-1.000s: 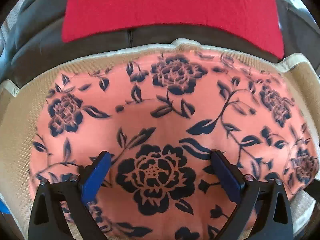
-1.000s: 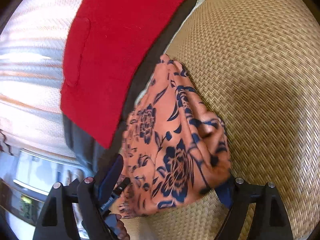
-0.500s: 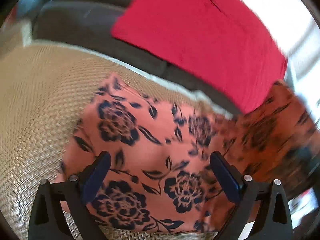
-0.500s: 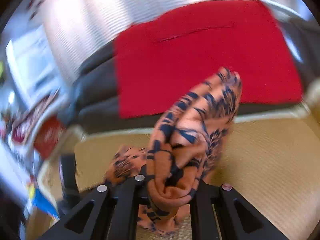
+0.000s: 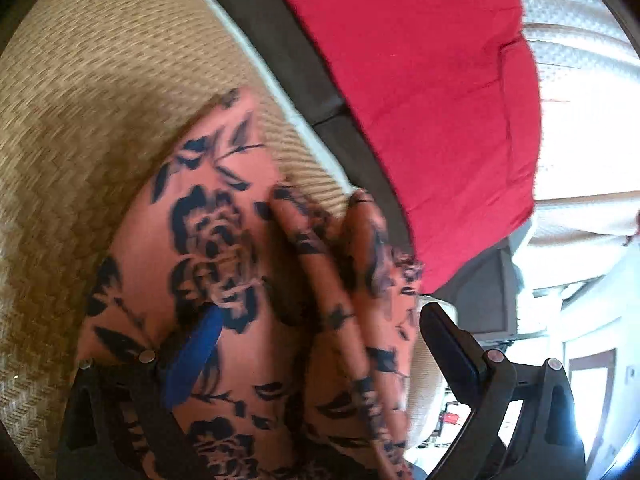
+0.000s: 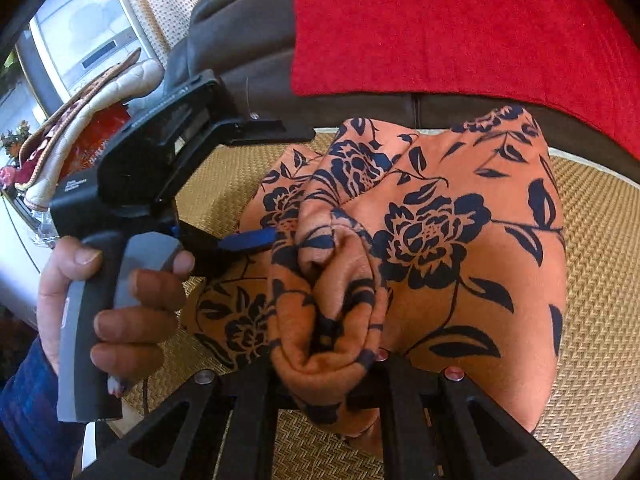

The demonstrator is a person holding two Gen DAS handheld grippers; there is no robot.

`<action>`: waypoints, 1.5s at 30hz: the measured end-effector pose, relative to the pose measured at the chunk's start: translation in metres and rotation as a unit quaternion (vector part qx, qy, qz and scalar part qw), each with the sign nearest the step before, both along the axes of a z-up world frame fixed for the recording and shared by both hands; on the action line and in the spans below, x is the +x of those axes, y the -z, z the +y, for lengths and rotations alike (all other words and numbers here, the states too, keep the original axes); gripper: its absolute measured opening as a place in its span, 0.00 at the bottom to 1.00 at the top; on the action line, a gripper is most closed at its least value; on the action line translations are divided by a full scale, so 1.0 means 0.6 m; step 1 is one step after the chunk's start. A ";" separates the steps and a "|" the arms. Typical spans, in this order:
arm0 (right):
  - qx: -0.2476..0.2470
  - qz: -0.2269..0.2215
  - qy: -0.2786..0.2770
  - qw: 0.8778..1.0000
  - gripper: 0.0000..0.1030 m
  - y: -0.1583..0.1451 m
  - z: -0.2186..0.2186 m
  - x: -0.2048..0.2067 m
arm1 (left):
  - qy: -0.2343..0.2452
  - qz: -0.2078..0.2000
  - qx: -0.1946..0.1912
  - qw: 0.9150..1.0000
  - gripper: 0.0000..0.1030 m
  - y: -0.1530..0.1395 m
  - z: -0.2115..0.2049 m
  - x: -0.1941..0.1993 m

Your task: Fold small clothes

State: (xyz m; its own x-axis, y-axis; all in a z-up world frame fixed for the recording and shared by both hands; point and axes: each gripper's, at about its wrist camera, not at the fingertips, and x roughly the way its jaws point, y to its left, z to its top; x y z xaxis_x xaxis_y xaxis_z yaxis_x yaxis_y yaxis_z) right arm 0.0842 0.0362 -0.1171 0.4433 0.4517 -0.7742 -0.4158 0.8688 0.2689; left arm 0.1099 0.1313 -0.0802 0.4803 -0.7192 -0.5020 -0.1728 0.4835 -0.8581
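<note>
Nearest to you in the right wrist view, your right tongs [image 6: 326,364] are closed tight on a thick bunch of the floral garment [image 6: 460,240]; the orange cloth with dark blue flowers bulges out between the two black fingers. From that bunch the cloth spreads away from you over the woven mat [image 6: 600,280].

Only this view shows your left hand [image 6: 120,300], which grips the grey handle of the other tool at the left side, with a blue sleeve [image 6: 24,408] below it. One blue pad of the left tongs [image 6: 256,236] touches the cloth edge there.

In the left wrist view, the left tongs [image 5: 316,340] stand wide open. The floral garment [image 5: 200,240] lies in folds between the fingers, and no pad presses it from both sides. The right finger [image 5: 452,344] is clear of the cloth; this you cannot see in the other view. The picture here is blurred.

Farther away, both views show the dark sofa [image 6: 248,32] behind the mat, and the red cloth [image 6: 460,28] laid over it. At the far left of the right wrist view there is a folded quilted cloth [image 6: 92,100].
</note>
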 end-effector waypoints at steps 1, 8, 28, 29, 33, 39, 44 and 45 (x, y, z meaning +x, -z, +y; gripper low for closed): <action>-0.002 0.000 -0.003 1.000 0.09 0.002 0.005 0.000 | 0.007 -0.005 0.001 1.000 0.96 -0.008 -0.005 0.003; -0.020 -0.007 -0.012 1.000 0.10 0.003 0.013 -0.032 | 0.060 -0.045 0.072 0.995 0.51 -0.043 -0.055 0.049; -0.044 -0.026 -0.066 0.997 0.09 -0.020 0.167 -0.028 | 0.152 -0.143 0.241 0.948 0.12 -0.086 0.014 0.094; -0.045 -0.026 -0.065 0.997 0.09 -0.020 0.172 -0.029 | 0.149 -0.151 0.235 0.949 0.12 -0.092 0.018 0.092; -0.046 -0.027 -0.062 0.997 0.12 -0.021 0.183 -0.020 | 0.152 -0.146 0.236 0.949 0.12 -0.089 0.041 0.091; -0.071 -0.013 -0.099 0.993 0.65 0.013 0.229 -0.041 | 0.126 -0.086 0.244 0.958 0.33 -0.026 0.077 0.095; -0.060 -0.020 -0.143 0.988 0.79 0.019 0.241 -0.093 | 0.088 -0.094 0.270 0.954 0.42 -0.072 0.106 0.056; -0.045 -0.015 -0.142 0.989 0.79 0.016 0.233 -0.097 | 0.086 -0.102 0.272 0.953 0.42 -0.084 0.107 0.044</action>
